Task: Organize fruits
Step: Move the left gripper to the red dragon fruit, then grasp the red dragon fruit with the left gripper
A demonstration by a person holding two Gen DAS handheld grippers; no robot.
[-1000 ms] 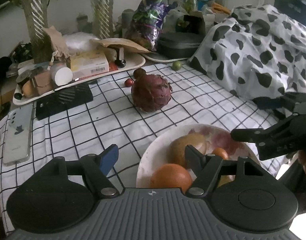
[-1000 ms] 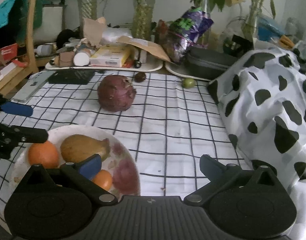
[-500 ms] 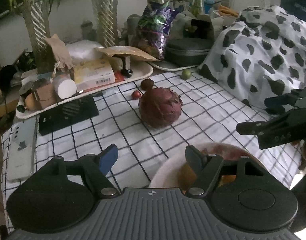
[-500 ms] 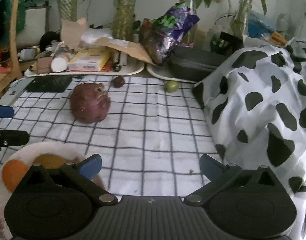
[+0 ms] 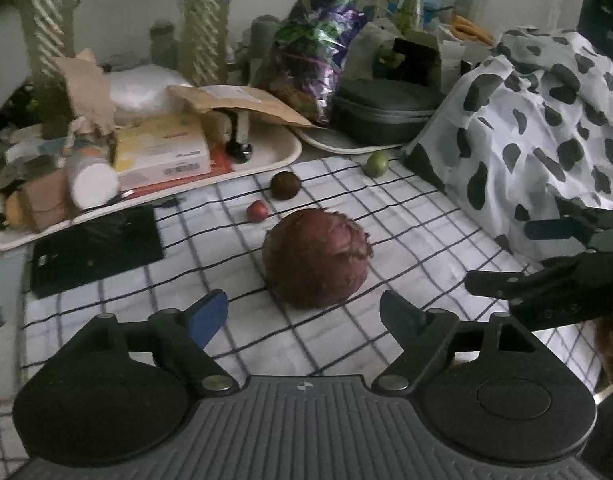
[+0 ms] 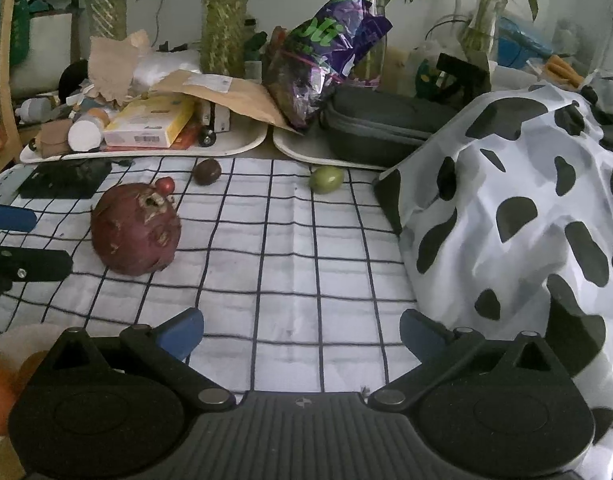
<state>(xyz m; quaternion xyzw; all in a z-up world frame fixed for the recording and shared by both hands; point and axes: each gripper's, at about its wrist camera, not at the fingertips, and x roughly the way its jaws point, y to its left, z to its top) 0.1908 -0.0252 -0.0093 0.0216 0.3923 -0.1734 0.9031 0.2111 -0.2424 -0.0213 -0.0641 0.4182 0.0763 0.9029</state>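
Left wrist view: left gripper jaws just widened, empty, near big round dark-red fruit; right gripper jaws wide, empty.

My left gripper angles downward, its jaws just widened and gaping with nothing between them, while my right gripper tilts down alongside, jaws spread wide and likewise empty.

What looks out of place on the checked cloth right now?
Four fruits lie loose on the checked cloth instead of on the plate: the big purple-red fruit, a small red one, a dark brown one and a green one.
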